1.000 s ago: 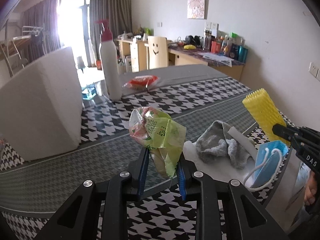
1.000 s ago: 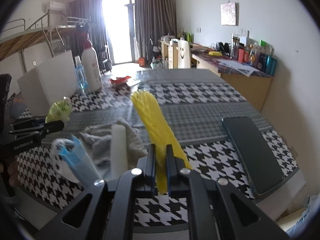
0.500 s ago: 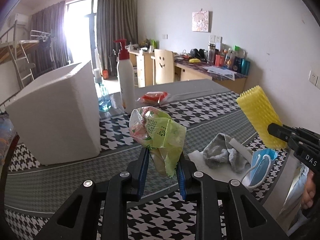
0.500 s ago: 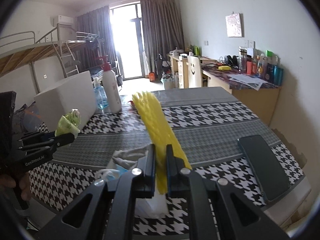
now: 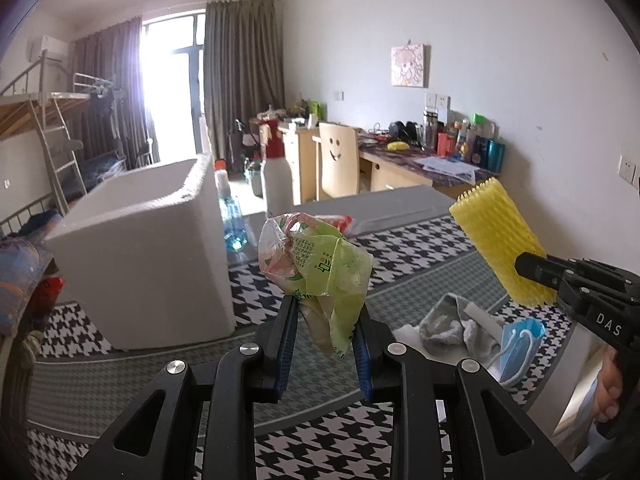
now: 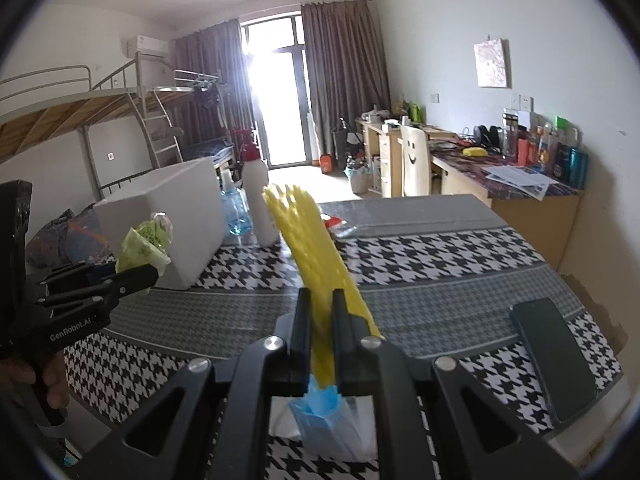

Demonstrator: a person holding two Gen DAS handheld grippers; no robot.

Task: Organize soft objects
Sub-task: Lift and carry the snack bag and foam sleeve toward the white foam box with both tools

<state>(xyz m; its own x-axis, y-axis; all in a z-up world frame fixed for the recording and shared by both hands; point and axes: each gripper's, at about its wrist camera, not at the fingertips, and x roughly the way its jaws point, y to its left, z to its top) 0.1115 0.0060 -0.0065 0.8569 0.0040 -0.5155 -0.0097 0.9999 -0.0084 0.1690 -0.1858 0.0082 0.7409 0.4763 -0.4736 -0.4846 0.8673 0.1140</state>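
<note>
Now that I have lifted both loads well above the table, my left gripper (image 5: 325,330) stays clamped on the crumpled green plastic bag (image 5: 316,264), my right gripper (image 6: 319,330) on the yellow foam net (image 6: 316,264), ready for the open white foam box (image 5: 152,256).

Blocking the worktop's (image 6: 440,280) far left: white foam box (image 5: 152,256), blue bottle (image 5: 232,220) and white pump bottle (image 6: 258,200); leaving passing room across the grey middle strip.
</note>
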